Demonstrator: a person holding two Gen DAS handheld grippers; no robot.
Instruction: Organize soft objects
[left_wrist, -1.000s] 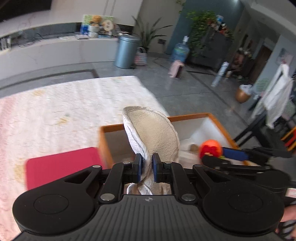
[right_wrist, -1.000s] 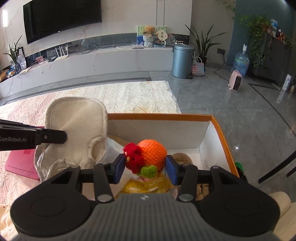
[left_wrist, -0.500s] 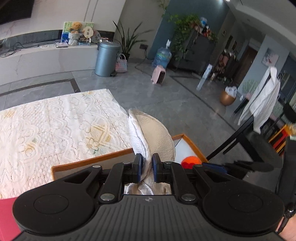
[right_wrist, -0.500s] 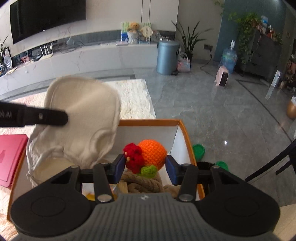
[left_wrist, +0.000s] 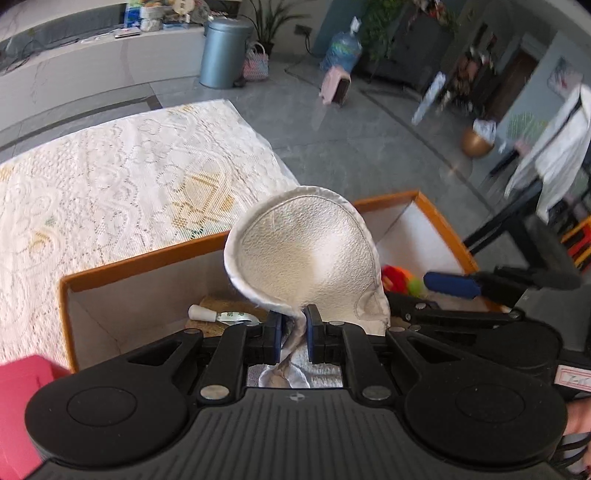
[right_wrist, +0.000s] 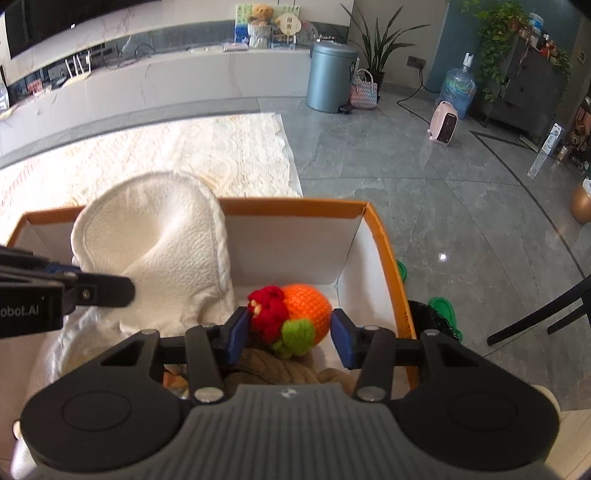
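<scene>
Nearest the cameras, the left gripper (left_wrist: 291, 334) had its blue pads nearly together, pinching the gathered lower edge of a cream quilted cloth (left_wrist: 310, 258) that stood up over the orange-rimmed box (right_wrist: 384, 243). The right gripper (right_wrist: 290, 334) was spread about as wide as the crocheted orange toy (right_wrist: 306, 306) lodged between its pads, over the box's right end, above a brown knotted rope (right_wrist: 269, 369). A white interior wall rose just behind both. Beyond the box's far rim lay a lace rug (left_wrist: 110, 177), then open grey floor (right_wrist: 424, 206) reaching a metal bin (right_wrist: 332, 79).
</scene>
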